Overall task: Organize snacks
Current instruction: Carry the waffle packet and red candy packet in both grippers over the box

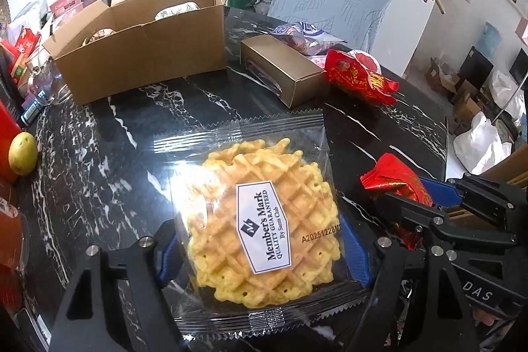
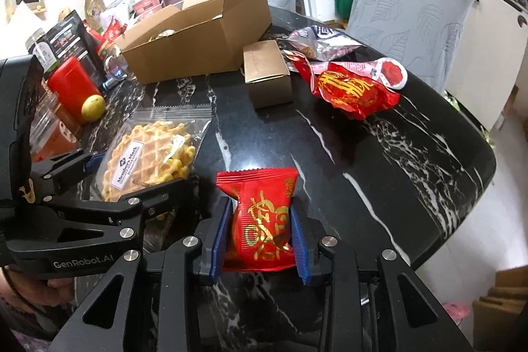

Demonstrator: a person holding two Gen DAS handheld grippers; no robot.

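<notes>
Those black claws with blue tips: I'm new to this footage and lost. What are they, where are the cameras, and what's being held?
They are two hand-held grippers, each carried by a person, with a camera looking along its fingers. One picture comes from the left gripper, closed on a clear waffle packet. The other comes from the right gripper, shut on a small red snack packet. On the black marble table lie an open cardboard box, a small gold box, a larger red packet and a yellow fruit.

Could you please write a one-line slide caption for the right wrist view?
Right gripper clamps a small red snack packet above the black marble table, beside the left gripper's waffle pack.
</notes>
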